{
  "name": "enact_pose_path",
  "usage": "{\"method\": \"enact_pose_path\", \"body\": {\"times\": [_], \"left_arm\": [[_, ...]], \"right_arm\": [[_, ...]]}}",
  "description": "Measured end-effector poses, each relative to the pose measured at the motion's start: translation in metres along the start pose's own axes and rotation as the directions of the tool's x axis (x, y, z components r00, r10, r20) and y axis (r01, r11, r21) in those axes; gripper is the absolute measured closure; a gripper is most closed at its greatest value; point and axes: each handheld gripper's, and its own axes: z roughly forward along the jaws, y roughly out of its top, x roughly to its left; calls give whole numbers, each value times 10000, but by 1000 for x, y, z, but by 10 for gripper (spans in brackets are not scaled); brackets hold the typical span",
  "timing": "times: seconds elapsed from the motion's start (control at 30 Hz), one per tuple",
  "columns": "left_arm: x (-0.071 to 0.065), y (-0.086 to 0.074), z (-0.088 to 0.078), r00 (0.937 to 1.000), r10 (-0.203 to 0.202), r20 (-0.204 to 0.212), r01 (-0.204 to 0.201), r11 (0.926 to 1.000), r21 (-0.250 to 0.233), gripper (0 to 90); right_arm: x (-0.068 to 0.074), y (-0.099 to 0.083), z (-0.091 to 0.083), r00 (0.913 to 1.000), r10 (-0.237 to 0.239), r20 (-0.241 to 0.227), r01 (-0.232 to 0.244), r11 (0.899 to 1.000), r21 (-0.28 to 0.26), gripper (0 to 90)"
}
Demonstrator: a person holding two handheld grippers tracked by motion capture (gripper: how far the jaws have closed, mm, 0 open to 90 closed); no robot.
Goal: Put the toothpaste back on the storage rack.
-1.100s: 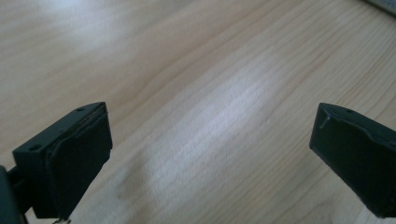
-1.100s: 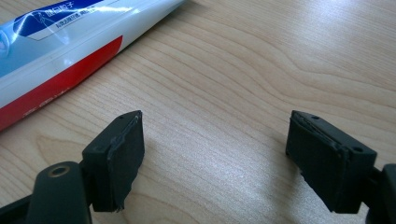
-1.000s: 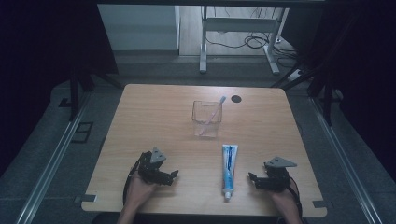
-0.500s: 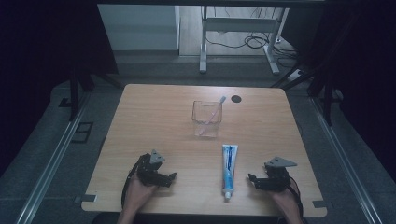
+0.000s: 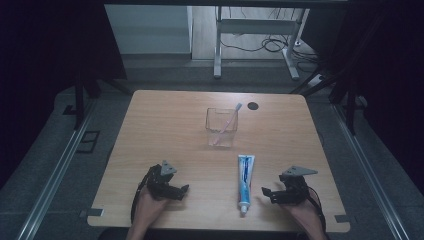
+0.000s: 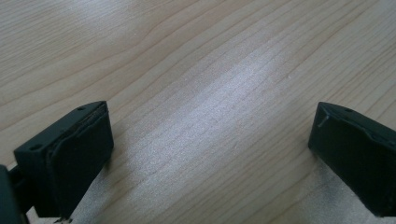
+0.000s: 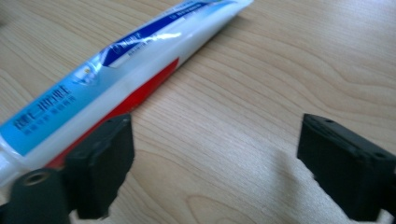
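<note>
A white and blue toothpaste tube point(image 5: 245, 182) lies lengthwise near the table's front edge, cap toward me. My right gripper point(image 5: 266, 192) rests on the table just right of it, pointing left at the tube. Its jaws have just been opening and stand wide, with bare wood between them. In the right gripper view point(image 7: 215, 163) the toothpaste tube point(image 7: 116, 65) runs past the left jaw. My left gripper point(image 5: 183, 190) lies at the front left, open over bare wood point(image 6: 210, 154). A clear cup point(image 5: 221, 134) at mid-table holds a pink toothbrush point(image 5: 226, 125).
The wooden table point(image 5: 165, 125) has a small black round spot point(image 5: 253, 105) at its far side. Dark floor and rails surround it, and a metal frame with cables stands beyond the far edge.
</note>
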Motion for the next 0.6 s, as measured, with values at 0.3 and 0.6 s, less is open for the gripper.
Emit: {"method": "enact_pose_path", "body": {"times": [0.3, 0.6], "left_arm": [[0, 0, 0, 10000, -9, 0, 9, 10000, -3, 2], [0, 0, 0, 10000, -4, 0, 4, 10000, 0, 2]], "right_arm": [[12, 18, -5, 9981, -303, -544, 299, 9995, -72, 377], [28, 34, -2, 9786, -995, -1803, 982, 9950, -160, 689]]}}
